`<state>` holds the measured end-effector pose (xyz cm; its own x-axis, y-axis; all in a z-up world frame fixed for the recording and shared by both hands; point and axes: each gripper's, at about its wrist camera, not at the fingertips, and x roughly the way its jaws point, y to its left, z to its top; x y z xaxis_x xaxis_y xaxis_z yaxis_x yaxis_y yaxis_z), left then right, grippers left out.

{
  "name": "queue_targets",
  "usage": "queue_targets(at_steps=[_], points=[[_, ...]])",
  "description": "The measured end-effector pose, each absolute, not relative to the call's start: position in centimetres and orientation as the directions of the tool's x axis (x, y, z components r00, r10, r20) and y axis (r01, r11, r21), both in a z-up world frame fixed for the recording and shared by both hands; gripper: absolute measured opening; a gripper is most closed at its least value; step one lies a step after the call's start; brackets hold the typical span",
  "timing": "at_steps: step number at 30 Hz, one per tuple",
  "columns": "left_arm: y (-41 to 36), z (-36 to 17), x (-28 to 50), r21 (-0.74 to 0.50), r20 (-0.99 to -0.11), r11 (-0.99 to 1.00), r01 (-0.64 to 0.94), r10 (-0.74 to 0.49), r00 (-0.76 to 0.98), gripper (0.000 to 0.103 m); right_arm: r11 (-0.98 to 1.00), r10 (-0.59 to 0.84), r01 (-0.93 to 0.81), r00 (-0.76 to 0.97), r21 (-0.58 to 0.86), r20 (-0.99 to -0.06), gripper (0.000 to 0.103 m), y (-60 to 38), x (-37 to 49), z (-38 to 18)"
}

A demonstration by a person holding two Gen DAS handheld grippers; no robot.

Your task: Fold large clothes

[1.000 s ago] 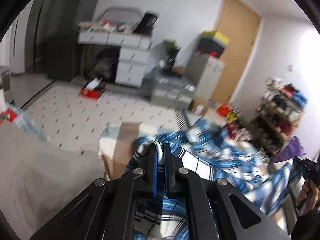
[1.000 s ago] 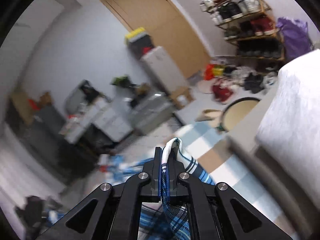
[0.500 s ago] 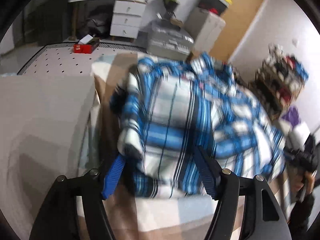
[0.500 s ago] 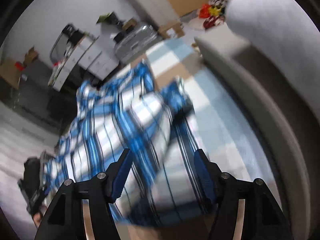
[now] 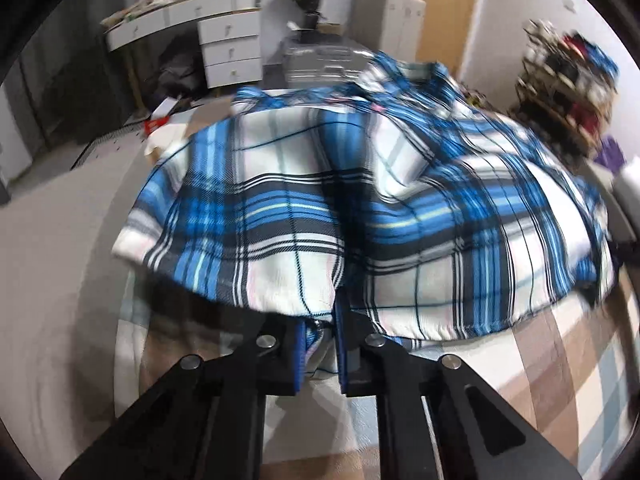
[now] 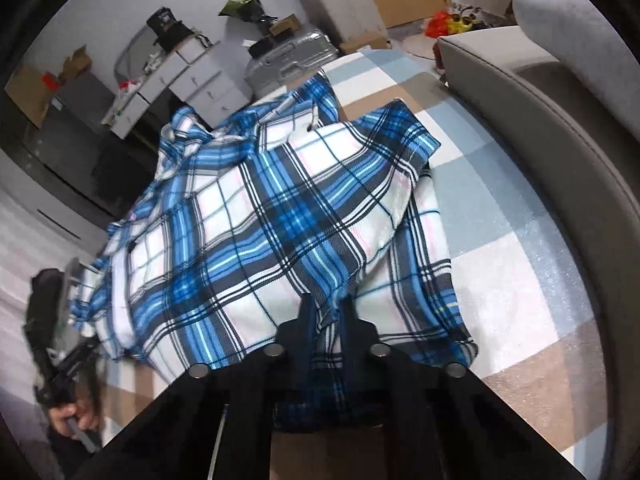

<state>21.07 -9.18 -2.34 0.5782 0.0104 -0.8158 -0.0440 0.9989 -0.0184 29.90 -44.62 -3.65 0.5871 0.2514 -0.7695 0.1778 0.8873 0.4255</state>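
Right wrist: plaid shirt (image 6: 256, 220) lies lengthwise, collar far-left.

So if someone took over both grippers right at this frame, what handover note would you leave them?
Left gripper: jaws just closed, now shut on the near hem of the plaid shirt.
Right gripper: jaws likewise just closed on the shirt's near edge.
Shirt lies rumpled on the checked blanket, collar at the far end, beside the grey sofa arm.
Done: shirt laid down, both corners regripped.
Left: the fold itself, then smoothing.
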Motion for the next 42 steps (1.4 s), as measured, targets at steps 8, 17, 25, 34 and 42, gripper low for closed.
queue_targets(at_steps=[8,17,25,34,42], points=[[-9.1,-1.9,15.3,-0.039,-0.825,0.999,0.015,-0.041,0.563,0.006,0.891,0.272,0.16,0.561,0.425,-0.782,0.003,-45.0,26.3,-3.5],[-9.6,-1.2,6.3,-0.124,-0.826,0.992,-0.013,-0.096,0.555,0.006,0.87,0.283,0.189,0.563,0.455,-0.777,0.003,-44.2,16.0,-3.7],[-7.4,0.1,4.9,-0.304,-0.771,0.944,-0.127,-0.165,0.615,0.022,0.848,0.189,0.269,0.651,0.457,-0.735,0.047,-44.3,11.2,-2.4],[-6.5,0.8,2.4,-0.376,-0.716,0.904,-0.203,-0.144,0.683,0.061,0.837,0.147,0.286,0.704,0.467,-0.695,0.076,-44.8,9.1,-0.3],[-2.9,-1.3,4.5,-0.54,-0.681,0.764,-0.353,-0.149,0.717,0.061,0.822,0.192,0.27,0.698,0.501,-0.69,0.076,-44.0,9.2,-1.0]])
